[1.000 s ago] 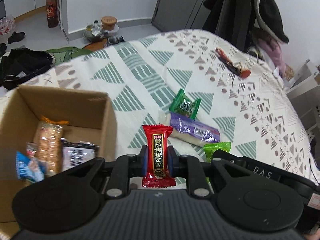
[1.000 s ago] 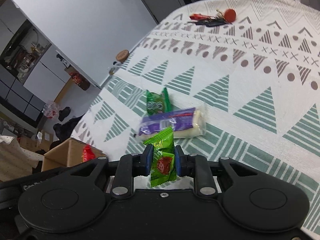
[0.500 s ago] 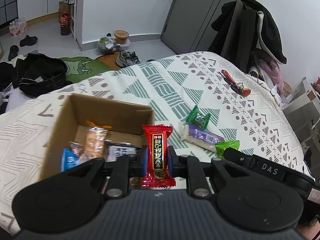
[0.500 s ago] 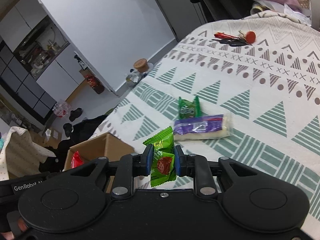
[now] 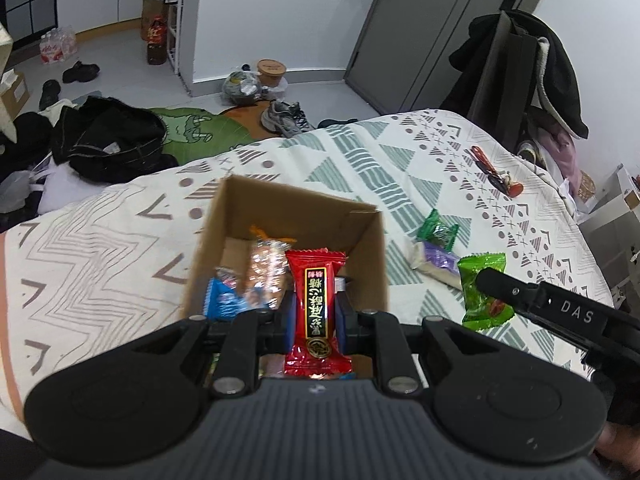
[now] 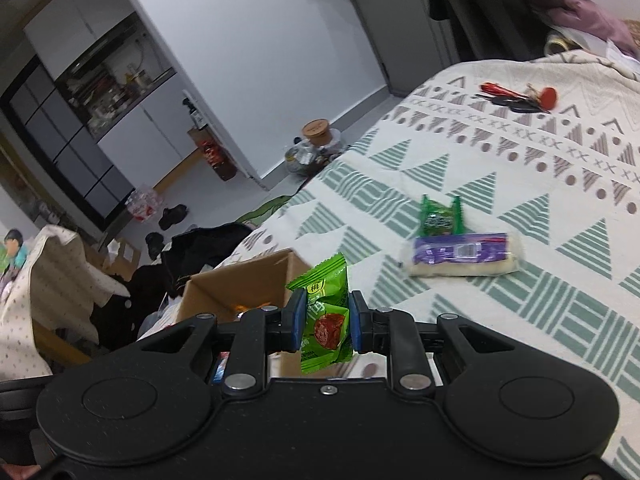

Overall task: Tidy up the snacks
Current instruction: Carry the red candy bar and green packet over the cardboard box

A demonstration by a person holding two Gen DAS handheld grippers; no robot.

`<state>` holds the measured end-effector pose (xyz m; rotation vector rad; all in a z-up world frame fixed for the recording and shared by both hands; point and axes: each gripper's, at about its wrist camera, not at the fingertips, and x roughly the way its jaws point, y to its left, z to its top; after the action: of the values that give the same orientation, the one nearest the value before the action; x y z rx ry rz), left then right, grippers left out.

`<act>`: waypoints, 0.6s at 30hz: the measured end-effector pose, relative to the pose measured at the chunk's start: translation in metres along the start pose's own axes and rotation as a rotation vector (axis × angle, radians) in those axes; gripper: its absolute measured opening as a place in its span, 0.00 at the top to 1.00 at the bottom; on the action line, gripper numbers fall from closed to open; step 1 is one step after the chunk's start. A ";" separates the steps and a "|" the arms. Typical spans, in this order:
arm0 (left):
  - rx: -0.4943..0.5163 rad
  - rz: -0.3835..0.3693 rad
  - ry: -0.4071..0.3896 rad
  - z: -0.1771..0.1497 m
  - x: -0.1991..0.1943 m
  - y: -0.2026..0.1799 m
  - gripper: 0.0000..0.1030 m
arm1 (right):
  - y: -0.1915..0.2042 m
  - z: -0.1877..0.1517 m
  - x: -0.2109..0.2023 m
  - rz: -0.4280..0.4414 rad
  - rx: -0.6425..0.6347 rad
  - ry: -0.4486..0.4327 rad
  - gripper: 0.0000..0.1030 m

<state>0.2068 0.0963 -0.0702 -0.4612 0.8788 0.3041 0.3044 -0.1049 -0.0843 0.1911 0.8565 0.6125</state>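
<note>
You had the left gripper (image 5: 315,316) jaws clamped on the red candy packet (image 5: 316,312) just above the cardboard box (image 5: 296,216) ahead; the right gripper (image 6: 325,322) gripped the green packet (image 6: 325,316) short of it, so releasing low and centred looked best.

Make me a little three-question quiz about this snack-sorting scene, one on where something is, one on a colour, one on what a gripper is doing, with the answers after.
1. Where is the red packet held?
A. over the cardboard box
B. beside the keys
C. on the floor

2. What colour is the packet in the right gripper?
A. blue
B. light green
C. orange

3. How is the left gripper?
A. wide open
B. lying on the bed
C. shut on a packet

Answers:
1 A: the left wrist view shows the box's open top behind and under it.
2 B: the light green packet sits between the pads.
3 C: both pads press the red packet's sides.

Still on the bedspread: a dark green packet and a purple-wrapped bar.
</note>
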 end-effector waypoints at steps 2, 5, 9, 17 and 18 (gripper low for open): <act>-0.014 0.004 0.008 -0.002 -0.001 0.011 0.82 | 0.008 -0.002 0.002 0.004 -0.015 0.001 0.79; -0.027 0.003 0.020 -0.002 0.000 0.022 0.82 | 0.019 -0.005 0.005 0.007 -0.033 0.002 0.79; -0.037 -0.001 0.033 -0.004 0.002 0.035 0.82 | 0.028 -0.008 0.011 0.000 -0.049 0.009 0.79; -0.079 -0.029 0.051 0.002 0.011 0.057 0.78 | 0.044 -0.011 0.025 -0.002 -0.070 0.018 0.79; -0.085 -0.039 0.048 0.004 0.011 0.059 0.76 | 0.046 -0.011 0.027 -0.003 -0.073 0.016 0.79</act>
<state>0.1904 0.1497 -0.0927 -0.5655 0.9053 0.2958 0.2898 -0.0528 -0.0910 0.1189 0.8479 0.6423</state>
